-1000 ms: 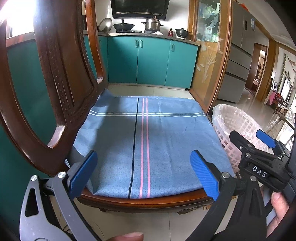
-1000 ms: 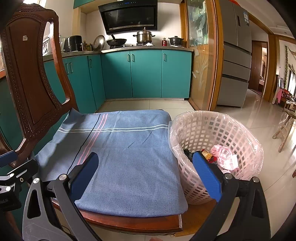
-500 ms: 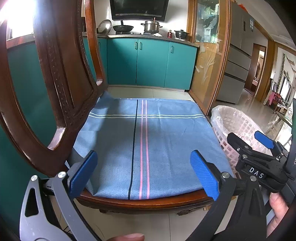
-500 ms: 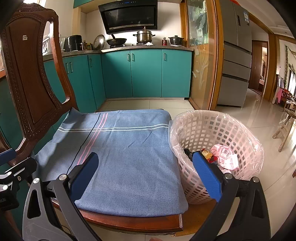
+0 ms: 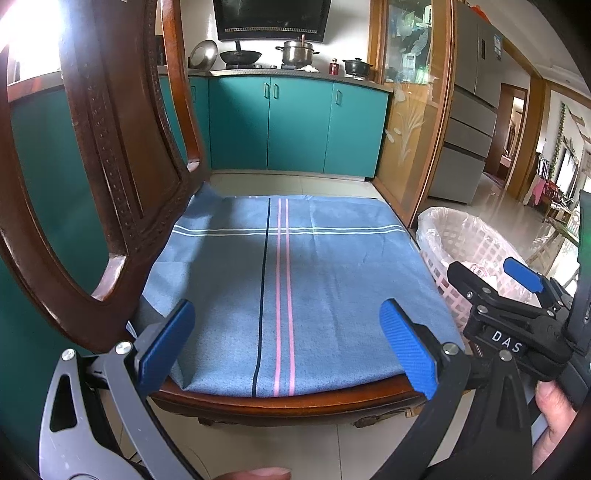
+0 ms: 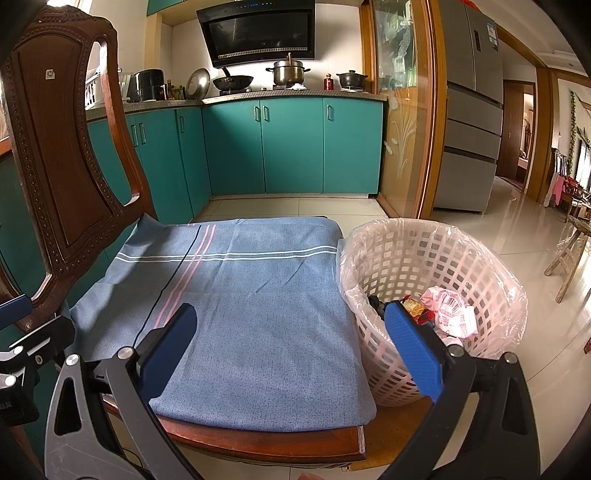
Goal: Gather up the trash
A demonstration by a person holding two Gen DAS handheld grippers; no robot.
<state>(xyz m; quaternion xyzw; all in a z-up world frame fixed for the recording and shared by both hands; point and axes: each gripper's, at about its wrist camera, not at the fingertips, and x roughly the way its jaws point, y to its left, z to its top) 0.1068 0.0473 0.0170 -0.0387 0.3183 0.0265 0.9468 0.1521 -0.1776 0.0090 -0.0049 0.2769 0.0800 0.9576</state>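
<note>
Little differs from a second ago. In the left wrist view the right gripper [image 5: 495, 275] has drifted slightly left and up, and sits a bit farther across the basket [image 5: 461, 240]. The chair [image 5: 110, 166] and cloth [image 5: 288, 280] have slid slightly down the frame. In the right wrist view the left gripper [image 6: 22, 332], at the left edge, has edged lower.

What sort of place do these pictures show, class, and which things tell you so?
Most likely a home kitchen: teal floor cabinets under a worktop, a steel stockpot and black wok below a black extractor hood, and a tall grey fridge.
</note>
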